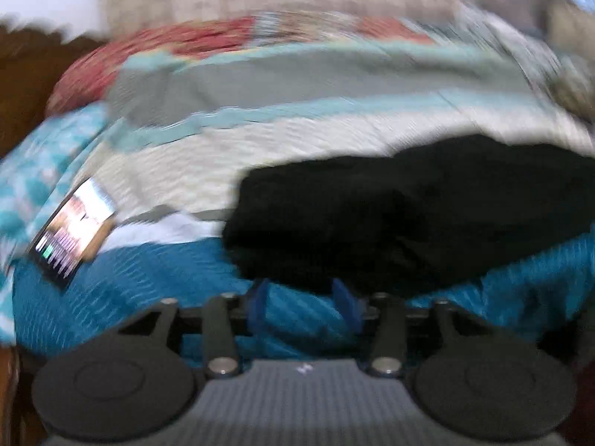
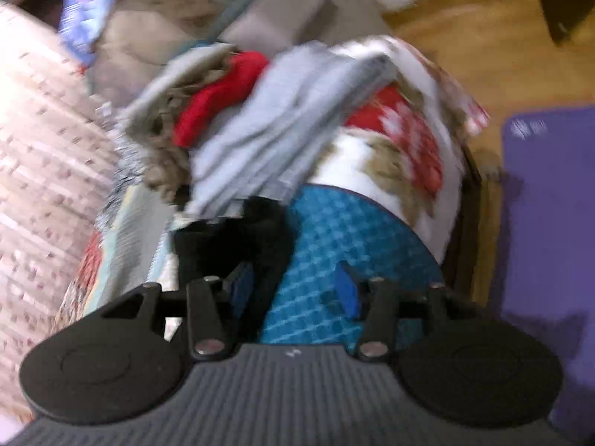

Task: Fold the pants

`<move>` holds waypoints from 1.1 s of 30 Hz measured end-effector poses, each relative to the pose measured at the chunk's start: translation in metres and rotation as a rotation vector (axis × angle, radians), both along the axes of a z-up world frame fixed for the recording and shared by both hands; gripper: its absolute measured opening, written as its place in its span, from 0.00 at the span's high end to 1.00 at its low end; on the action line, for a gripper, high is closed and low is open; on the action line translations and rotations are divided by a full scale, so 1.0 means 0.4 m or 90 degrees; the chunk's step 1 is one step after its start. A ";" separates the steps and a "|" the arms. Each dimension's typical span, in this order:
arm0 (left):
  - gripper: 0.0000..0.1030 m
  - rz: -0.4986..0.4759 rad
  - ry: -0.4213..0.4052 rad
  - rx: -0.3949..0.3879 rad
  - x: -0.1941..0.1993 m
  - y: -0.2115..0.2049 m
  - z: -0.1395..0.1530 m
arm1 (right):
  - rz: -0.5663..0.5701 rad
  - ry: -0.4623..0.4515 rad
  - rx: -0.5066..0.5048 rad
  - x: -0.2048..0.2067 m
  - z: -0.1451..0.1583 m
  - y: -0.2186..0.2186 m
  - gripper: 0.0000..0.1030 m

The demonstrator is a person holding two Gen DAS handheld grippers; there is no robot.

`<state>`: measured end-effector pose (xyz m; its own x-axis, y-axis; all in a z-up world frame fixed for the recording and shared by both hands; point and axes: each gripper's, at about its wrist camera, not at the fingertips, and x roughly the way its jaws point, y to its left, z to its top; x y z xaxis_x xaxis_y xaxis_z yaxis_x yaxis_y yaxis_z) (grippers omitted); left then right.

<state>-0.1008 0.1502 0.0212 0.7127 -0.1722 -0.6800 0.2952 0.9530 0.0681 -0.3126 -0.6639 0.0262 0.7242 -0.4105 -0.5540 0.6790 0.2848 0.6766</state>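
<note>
Black pants (image 1: pixel 390 215) lie folded in a flat dark bundle on the bed, right of centre in the left wrist view. My left gripper (image 1: pixel 303 301) is open and empty, its blue pads just short of the pants' near edge, over the teal blanket (image 1: pixel 156 278). In the right wrist view an end of the black pants (image 2: pixel 238 238) lies at the left blue fingertip (image 2: pixel 241 286). My right gripper (image 2: pixel 293 290) is open over the teal blanket (image 2: pixel 334 230), holding nothing. Both views are blurred.
A lit phone (image 1: pixel 74 230) lies on the bed at the left. A pile of grey and red clothes (image 2: pixel 260 119) sits beyond the right gripper. A purple mat (image 2: pixel 550 241) and wooden floor (image 2: pixel 483 37) lie right of the bed's edge.
</note>
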 end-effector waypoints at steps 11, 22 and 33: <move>0.16 0.172 0.183 -0.319 0.254 0.195 -0.043 | 0.430 -0.026 -0.090 0.315 0.068 0.336 0.49; 0.05 0.211 0.267 -0.504 0.236 0.171 -0.166 | 0.993 -0.004 -0.121 0.673 0.053 1.013 0.62; 0.64 0.234 0.223 -0.429 0.192 0.184 -0.146 | 1.137 0.099 0.001 0.695 -0.111 1.169 0.65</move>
